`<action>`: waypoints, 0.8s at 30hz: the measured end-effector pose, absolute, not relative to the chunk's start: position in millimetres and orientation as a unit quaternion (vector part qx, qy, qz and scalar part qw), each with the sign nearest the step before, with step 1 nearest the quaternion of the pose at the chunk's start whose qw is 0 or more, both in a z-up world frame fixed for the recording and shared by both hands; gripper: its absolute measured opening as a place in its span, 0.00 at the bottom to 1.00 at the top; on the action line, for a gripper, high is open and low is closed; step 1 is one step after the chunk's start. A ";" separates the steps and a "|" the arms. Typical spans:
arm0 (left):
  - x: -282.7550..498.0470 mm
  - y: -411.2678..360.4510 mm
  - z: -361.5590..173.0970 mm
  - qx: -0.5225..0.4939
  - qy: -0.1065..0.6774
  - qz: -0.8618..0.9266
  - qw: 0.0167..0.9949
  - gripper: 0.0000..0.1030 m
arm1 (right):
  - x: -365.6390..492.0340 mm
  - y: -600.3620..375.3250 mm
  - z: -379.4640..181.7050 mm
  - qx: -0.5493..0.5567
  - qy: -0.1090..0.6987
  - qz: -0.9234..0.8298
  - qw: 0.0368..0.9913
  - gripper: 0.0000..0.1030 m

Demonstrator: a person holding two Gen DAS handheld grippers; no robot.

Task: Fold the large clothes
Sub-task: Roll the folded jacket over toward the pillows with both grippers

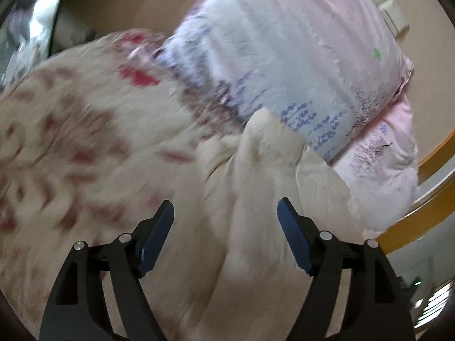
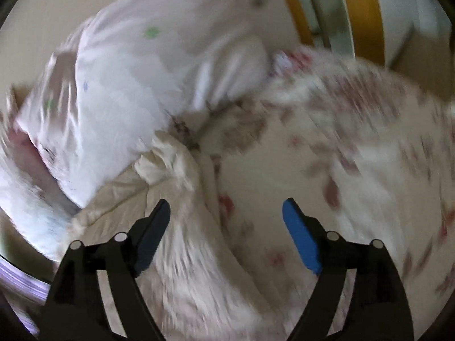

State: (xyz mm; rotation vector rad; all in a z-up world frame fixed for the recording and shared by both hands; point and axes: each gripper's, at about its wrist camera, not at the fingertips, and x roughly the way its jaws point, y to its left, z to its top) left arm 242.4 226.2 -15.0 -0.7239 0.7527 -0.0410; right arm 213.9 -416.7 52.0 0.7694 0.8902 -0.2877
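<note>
- Across both blurred views, a cream floral quilt [image 1: 85, 130] fills the bed; its plain underside [image 1: 256, 199] bunches below the tools
- Beyond it, pink pillows [image 1: 284, 42] crowd a wooden bed edge [image 1: 412, 221]
- Left gripper [image 1: 226, 213] and right gripper [image 2: 226, 213] gape wide over the cloth, holding nothing

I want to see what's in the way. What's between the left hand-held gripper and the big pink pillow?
In the left wrist view, only rumpled cream cloth lies between the open left hand-held gripper and the pink pillow.
</note>
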 end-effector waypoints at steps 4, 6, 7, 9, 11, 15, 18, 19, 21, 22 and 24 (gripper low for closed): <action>198.9 224.8 -17.3 -0.388 0.363 -0.053 0.846 0.73 | 168.8 -425.8 30.3 0.456 0.436 -0.100 0.769 0.81; 179.4 217.2 -15.9 -0.400 0.359 -0.071 0.840 0.73 | 152.9 -419.4 21.2 0.480 0.444 -0.088 0.751 0.81; 170.2 211.3 -14.6 -0.402 0.357 -0.078 0.839 0.73 | 148.3 -414.2 19.6 0.489 0.446 -0.079 0.746 0.81; 158.8 199.3 -15.0 -0.404 0.359 -0.087 0.837 0.73 | 144.5 -406.6 13.9 0.493 0.453 -0.063 0.740 0.81; 151.5 189.1 -17.3 -0.406 0.362 -0.090 0.834 0.73 | 144.9 -396.8 8.9 0.493 0.461 -0.053 0.736 0.80; 147.4 172.1 -27.7 -0.418 0.369 -0.090 0.825 0.73 | 152.1 -384.6 -0.6 0.497 0.465 -0.041 0.732 0.79; 147.6 164.4 -35.0 -0.426 0.373 -0.085 0.820 0.73 | 160.5 -376.4 -1.0 0.495 0.462 -0.034 0.735 0.76; 150.1 160.4 -38.3 -0.432 0.376 -0.085 0.815 0.73 | 162.1 -374.8 -1.8 0.496 0.461 -0.033 0.735 0.76; 152.4 156.5 -41.9 -0.435 0.379 -0.080 0.813 0.73 | 167.5 -368.6 -2.4 0.489 0.457 -0.031 0.743 0.73; 154.6 154.6 -44.1 -0.437 0.381 -0.073 0.812 0.73 | 169.3 -367.1 -2.8 0.489 0.455 -0.030 0.744 0.73; 157.1 152.9 -46.7 -0.441 0.378 -0.059 0.812 0.73 | 172.9 -364.2 -5.4 0.495 0.448 -0.026 0.744 0.69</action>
